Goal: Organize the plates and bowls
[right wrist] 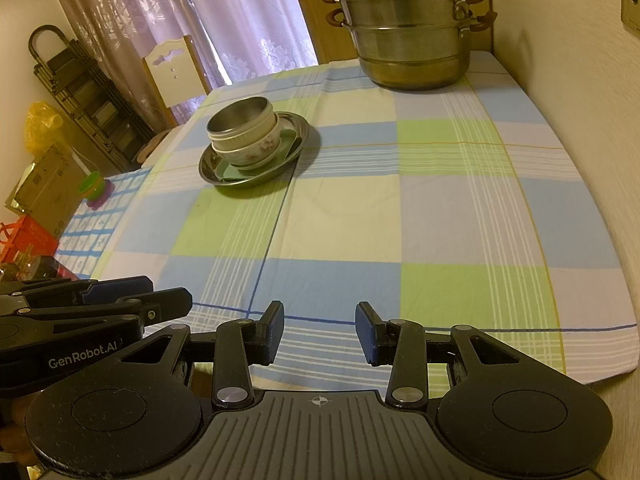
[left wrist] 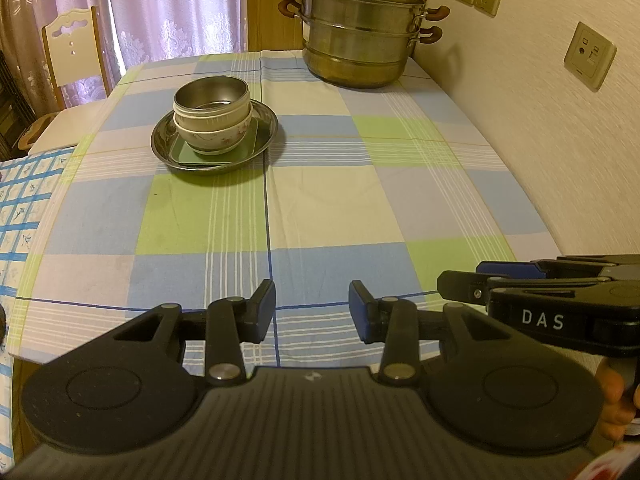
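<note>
- The left gripper (left wrist: pixel 312 312) hangs over the near edge of the table (left wrist: pixel 360 208) with its jaws spread and nothing between them; the right gripper (right wrist: pixel 320 332) sits just beside it, likewise parted and empty.
- The task's things already stand as one stack well ahead of both grippers, a little left of the left gripper's line and further left of the right's: a steel bowl (left wrist: pixel 212 94) nested in a flowered bowl (left wrist: pixel 214 134), on a green square plate (left wrist: pixel 200 154) inside a round steel plate (left wrist: pixel 214 148).
- The steel bowl looks tilted in the flowered one rather than seated flat, though the fisheye makes that hard to judge. A nudge to its rim could rock it out.
- Gripping the steel plate's thin rim to shift the whole stack risks the bowls sliding on the smooth green plate.
- The tablecloth (left wrist: pixel 340 140) lies loose; dragging a plate across it could bunch the cloth and tip the stack.
- The steamer pot (left wrist: pixel 360 28) stands far ahead and right, well apart, so it is unlikely to be struck.
- With the two grippers this close, reaching together could knock them against each other.
</note>
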Available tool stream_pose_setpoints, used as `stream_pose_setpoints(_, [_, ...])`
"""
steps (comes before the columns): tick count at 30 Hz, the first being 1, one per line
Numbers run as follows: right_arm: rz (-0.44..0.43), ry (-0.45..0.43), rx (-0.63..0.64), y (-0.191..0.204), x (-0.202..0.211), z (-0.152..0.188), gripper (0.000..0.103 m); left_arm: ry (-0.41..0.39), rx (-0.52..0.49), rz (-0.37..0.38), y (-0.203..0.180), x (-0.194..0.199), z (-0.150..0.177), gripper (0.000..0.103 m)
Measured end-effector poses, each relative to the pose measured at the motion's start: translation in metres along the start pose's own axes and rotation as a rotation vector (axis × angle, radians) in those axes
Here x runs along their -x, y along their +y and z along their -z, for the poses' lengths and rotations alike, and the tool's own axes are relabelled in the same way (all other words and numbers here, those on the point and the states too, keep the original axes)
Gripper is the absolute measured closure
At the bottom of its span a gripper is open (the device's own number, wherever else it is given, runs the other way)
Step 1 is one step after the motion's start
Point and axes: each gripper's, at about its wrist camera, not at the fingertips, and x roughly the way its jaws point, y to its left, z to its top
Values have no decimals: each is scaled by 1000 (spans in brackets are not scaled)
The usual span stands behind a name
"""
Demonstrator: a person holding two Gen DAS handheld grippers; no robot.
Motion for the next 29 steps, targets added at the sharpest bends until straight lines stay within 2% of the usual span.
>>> stream_pose_setpoints(29, [8,13,10,4,-7,-3,63,-3,8,6,7,-7,-3,66])
